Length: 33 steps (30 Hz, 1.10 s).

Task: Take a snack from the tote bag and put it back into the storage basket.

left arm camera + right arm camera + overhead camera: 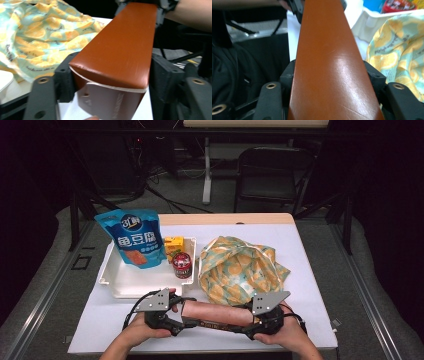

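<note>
A long brown leather-look case (215, 312) is held level above the table's front edge, one end in each gripper. My left gripper (182, 312) has its jaws against both sides of the case's left end, which has a pale flap; the left gripper view shows the case (120, 50) running away between the black pads (63, 77). My right gripper (250, 317) is shut on the other end. In the right gripper view the case (324, 50) stretches toward the other hand, with the pads (372, 75) pressed on its sides.
Behind the case lies a crumpled cloth bag with an orange-slice print (240, 267). A white tray (125, 287) at the left holds a blue snack pouch (134, 237), a yellow box (173, 243) and a red can (182, 265). A black chair (272, 175) stands beyond the table.
</note>
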Available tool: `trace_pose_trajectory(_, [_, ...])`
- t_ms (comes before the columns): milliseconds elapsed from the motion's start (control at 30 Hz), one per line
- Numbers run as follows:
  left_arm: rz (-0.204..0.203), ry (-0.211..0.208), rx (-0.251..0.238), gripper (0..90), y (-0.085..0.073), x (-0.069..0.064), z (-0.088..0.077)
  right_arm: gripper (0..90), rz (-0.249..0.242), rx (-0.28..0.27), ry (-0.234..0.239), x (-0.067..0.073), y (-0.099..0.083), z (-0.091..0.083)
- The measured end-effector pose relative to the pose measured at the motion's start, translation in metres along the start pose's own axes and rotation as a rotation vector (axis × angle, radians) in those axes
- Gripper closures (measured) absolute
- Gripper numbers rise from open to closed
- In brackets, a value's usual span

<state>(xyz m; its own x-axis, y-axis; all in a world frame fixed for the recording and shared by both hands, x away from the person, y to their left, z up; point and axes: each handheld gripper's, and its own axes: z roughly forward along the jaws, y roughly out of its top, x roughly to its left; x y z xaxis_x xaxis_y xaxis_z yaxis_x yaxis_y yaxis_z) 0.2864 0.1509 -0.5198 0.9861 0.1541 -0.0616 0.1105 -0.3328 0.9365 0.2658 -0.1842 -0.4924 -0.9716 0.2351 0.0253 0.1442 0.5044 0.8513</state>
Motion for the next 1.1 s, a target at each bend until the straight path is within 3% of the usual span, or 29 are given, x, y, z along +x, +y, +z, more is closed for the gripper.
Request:
trace_pose_trajectory(67, [0.007, -0.037, -0.001, 43.3, 0.001, -0.001, -0.002, 30.5, 0.039, -0.024, -0.036, -0.004, -0.002, -0.004])
trace_pose_trajectory(100, [0.015, -0.035, -0.005, 46.0, 0.001, -0.002, -0.002, 25.8, 0.058, -0.036, -0.073, -0.007, -0.004, -0.007])
trace_pose_trajectory(133, [0.022, -0.010, 0.000, 46.5, 0.003, -0.004, -0.002, 24.2, 0.080, -0.047, -0.078, -0.010, -0.006, -0.009])
trace_pose_trajectory(200, [0.020, 0.002, -0.003, 47.0, 0.004, -0.004, -0.004, 21.3, 0.113, -0.067, -0.091, -0.013, -0.008, -0.011])
trace_pose_trajectory(233, [0.013, -0.007, -0.012, 47.1, 0.003, -0.003, -0.005, 20.9, 0.114, -0.068, -0.110, -0.013, -0.008, -0.012])
trace_pose_trajectory(333, [0.001, 0.023, -0.009, 47.3, 0.001, 0.000, -0.011, 15.2, 0.123, -0.084, -0.160, -0.013, -0.010, -0.017])
trace_pose_trajectory(400, [-0.012, 0.039, -0.014, 47.3, 0.000, 0.001, -0.017, 14.2, 0.148, -0.105, -0.176, -0.015, -0.012, -0.020])
trace_pose_trajectory(667, [-0.021, 0.111, -0.008, 47.4, -0.003, 0.005, -0.041, 13.8, 0.175, -0.116, -0.219, -0.018, -0.017, -0.028])
trace_pose_trajectory(867, [-0.033, 0.162, -0.045, 47.4, -0.001, 0.006, -0.060, 14.1, 0.186, -0.108, -0.249, -0.020, -0.020, -0.028])
trace_pose_trajectory(1100, [-0.048, 0.205, -0.033, 47.4, -0.007, 0.006, -0.084, 14.6, 0.194, -0.094, -0.264, -0.022, -0.022, -0.026])
